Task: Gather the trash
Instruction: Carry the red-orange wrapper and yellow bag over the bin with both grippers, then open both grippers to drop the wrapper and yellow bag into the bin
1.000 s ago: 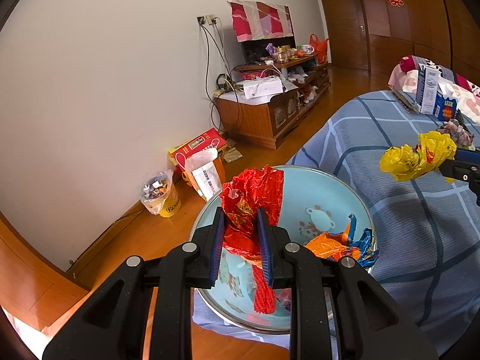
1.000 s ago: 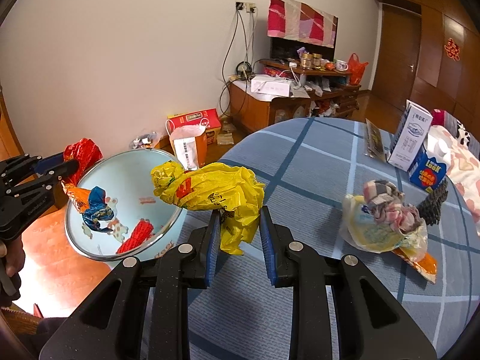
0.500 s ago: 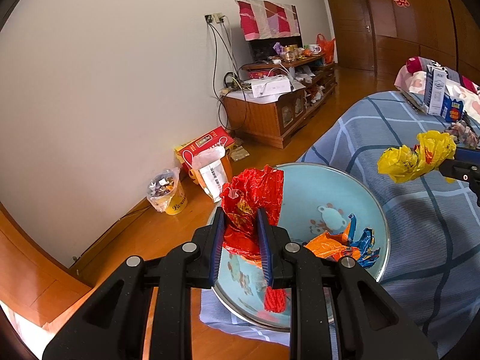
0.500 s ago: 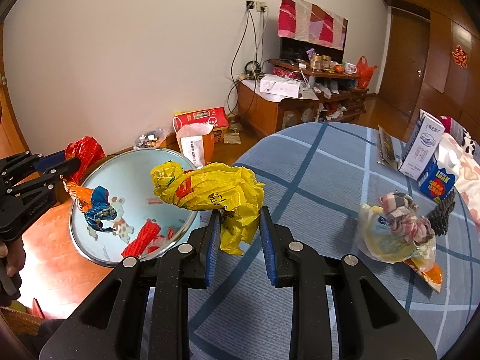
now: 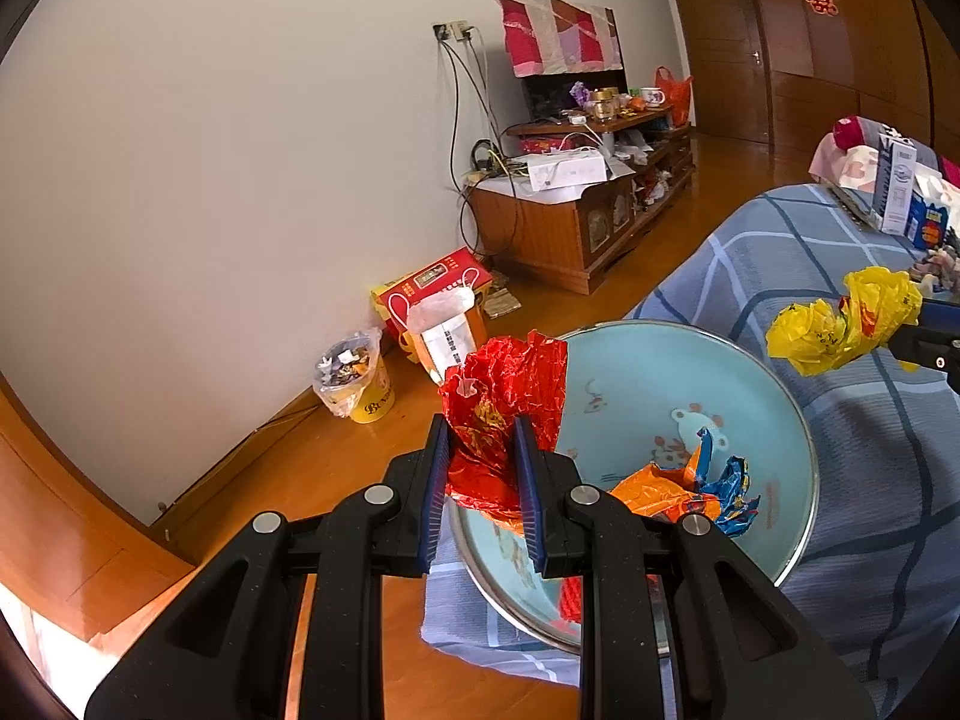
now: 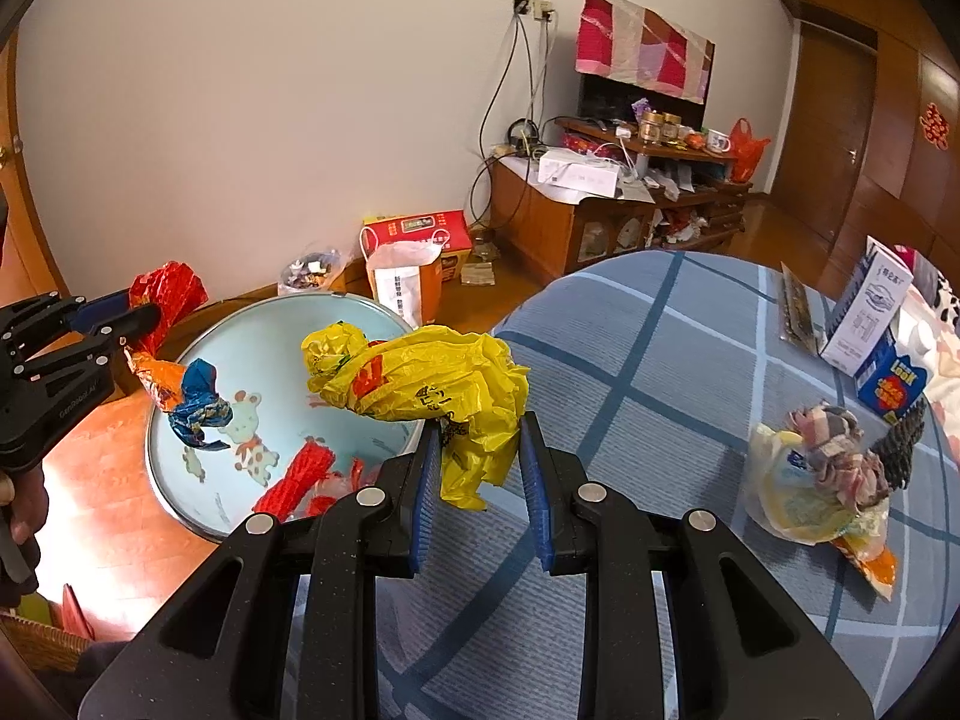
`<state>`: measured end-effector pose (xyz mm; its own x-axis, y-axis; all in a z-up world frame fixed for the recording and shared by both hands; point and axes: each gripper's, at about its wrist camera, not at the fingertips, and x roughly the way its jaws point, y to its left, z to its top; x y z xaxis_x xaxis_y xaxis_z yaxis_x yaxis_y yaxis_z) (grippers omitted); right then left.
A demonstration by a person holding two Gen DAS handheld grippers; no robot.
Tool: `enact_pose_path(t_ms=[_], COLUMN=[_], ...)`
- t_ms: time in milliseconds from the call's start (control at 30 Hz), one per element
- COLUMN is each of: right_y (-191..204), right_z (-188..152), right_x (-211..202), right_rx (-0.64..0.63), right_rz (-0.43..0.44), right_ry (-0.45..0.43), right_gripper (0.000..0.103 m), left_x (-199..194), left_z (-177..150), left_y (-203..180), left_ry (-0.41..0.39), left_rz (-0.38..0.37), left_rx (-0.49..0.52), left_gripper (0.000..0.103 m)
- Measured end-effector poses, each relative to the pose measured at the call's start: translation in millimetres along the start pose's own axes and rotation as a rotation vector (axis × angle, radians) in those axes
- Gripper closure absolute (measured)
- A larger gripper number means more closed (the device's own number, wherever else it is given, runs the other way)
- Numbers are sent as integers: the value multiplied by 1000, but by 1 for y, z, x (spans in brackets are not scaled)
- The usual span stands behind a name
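Left gripper (image 5: 480,468) clamped on crumpled red foil wrapper (image 5: 510,396), held above near-left rim of light-blue enamel basin (image 5: 636,360). Basin sits at edge of blue checked tablecloth (image 6: 660,360). Inside basin: orange-and-blue wrapper (image 6: 192,396), red ribbed wrapper (image 6: 294,477). Right gripper (image 6: 477,480) pinches crumpled yellow plastic bag (image 6: 432,384) by hanging lower part; bag in air over basin's right rim and cloth. Further right, on cloth: pale bag with checked fabric bundle (image 6: 822,480), then milk carton (image 6: 870,306).
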<state>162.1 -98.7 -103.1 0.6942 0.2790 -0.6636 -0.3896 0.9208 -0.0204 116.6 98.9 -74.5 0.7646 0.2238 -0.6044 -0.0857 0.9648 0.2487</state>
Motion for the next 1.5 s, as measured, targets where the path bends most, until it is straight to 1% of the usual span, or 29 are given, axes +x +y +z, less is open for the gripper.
enact_pose_path(t_ms=[467, 833, 1500], right_y=[20, 33, 39], right_z=[8, 14, 16], right_x=[9, 15, 17], right_rx=[-35, -58, -73], right_rz=[16, 28, 34], right_ry=[7, 11, 12], right_gripper=[76, 76, 76], left_x=[4, 6, 10], left_z=[-4, -6, -9], left_y=[16, 21, 24], left_ry=[11, 17, 25], left_rz=[22, 36, 37], left_rx=[-26, -36, -42], left_gripper=[81, 81, 81])
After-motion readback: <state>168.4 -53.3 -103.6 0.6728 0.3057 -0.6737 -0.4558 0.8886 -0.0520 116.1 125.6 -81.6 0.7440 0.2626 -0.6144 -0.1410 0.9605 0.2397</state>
